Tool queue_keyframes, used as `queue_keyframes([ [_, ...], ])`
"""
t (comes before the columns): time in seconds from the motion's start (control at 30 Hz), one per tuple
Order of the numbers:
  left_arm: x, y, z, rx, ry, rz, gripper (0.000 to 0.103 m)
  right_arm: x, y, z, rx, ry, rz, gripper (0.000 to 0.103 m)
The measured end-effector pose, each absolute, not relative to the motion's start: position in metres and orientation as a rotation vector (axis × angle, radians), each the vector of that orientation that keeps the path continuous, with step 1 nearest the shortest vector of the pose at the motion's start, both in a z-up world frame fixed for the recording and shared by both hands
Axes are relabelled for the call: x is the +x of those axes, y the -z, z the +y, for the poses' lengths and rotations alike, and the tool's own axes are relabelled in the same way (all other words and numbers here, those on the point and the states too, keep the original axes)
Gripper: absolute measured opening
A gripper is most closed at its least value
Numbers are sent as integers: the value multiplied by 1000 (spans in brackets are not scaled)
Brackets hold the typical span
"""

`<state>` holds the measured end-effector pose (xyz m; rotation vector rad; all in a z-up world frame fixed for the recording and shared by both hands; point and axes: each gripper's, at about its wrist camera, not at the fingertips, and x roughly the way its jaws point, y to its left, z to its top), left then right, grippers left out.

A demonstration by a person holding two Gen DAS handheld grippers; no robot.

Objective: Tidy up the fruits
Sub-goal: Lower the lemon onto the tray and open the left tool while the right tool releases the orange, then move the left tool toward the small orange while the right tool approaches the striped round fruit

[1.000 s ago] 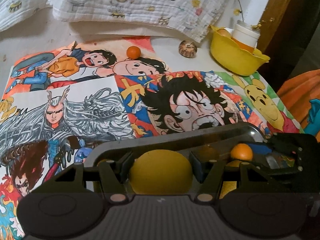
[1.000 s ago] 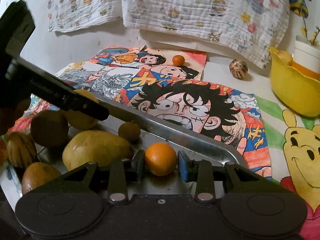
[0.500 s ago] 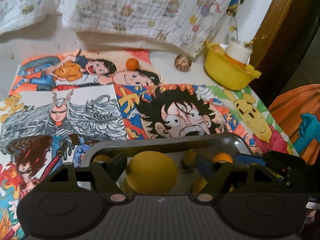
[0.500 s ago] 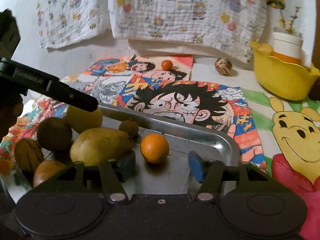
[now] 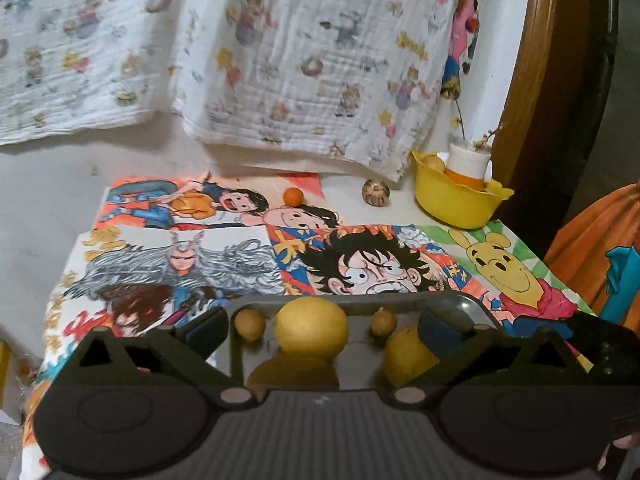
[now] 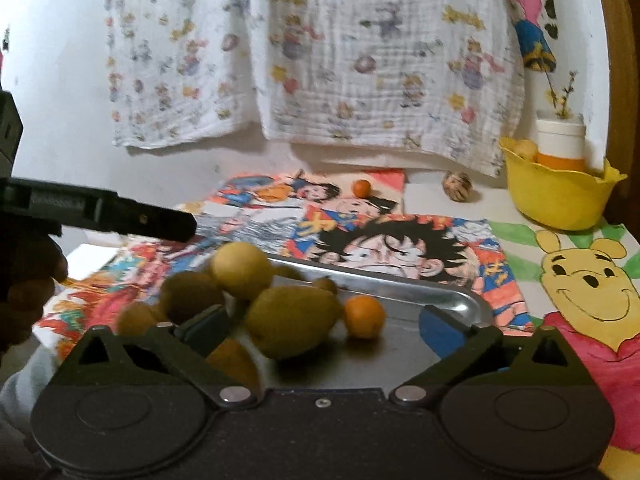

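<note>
Steel tray (image 6: 460, 294) sits at the near edge of a cartoon-print mat (image 6: 576, 280), carrying yellow and brown fruit. The left gripper (image 5: 320, 330) has just been opening and now stands wide, a yellow lemon (image 5: 311, 327) lying free on the tray between its fingers, untouched. The right gripper (image 6: 322, 330) has likewise just spread wide; a small orange (image 6: 364, 317) rests loose between its pads beside a larger yellow-green fruit (image 6: 292, 320). Farther back, another small orange (image 5: 293, 196) and a striped brown ball-shaped fruit (image 5: 376, 191) lie apart, near a yellow bowl (image 5: 456, 208).
</note>
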<state>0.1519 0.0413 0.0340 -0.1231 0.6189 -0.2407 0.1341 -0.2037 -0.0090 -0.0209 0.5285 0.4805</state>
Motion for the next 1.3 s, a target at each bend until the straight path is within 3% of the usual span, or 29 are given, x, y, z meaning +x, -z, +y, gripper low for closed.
queue_keyframes([
  [0.53,80,-2,62,-26,235,653,102,84,19,-183,-94,-536,574,102],
  [0.83,66,16,44,155,224,713,102,79,28,-192,-126,-476,590,102],
  [1.3,62,14,59,180,182,758,102,85,27,-200,-131,-424,568,102],
])
